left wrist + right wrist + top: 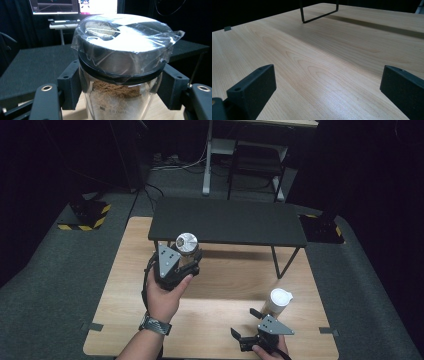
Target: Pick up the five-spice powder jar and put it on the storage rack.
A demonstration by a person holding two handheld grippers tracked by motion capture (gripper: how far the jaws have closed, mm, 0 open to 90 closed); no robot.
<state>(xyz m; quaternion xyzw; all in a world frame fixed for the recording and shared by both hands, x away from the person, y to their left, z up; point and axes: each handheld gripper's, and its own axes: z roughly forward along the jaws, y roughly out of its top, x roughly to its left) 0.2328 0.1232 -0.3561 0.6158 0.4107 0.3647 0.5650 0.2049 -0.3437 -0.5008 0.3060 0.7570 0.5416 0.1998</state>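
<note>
I have the left gripper (pixel 187 262) clamped on a glass jar (pixel 117 100), held just in front of the black shelf (pixel 227 222) at its left end. Pick-up looks complete; placing it, likely on the shelf, remains, in my judgement. The jar holds brown powder, and clear film wraps its shiny metal lid (pixel 120 45). My right gripper (pixel 245 332) rests on the wooden table (pixel 220 330), jaws apart and empty, beside a white cup (pixel 277 302).
</note>
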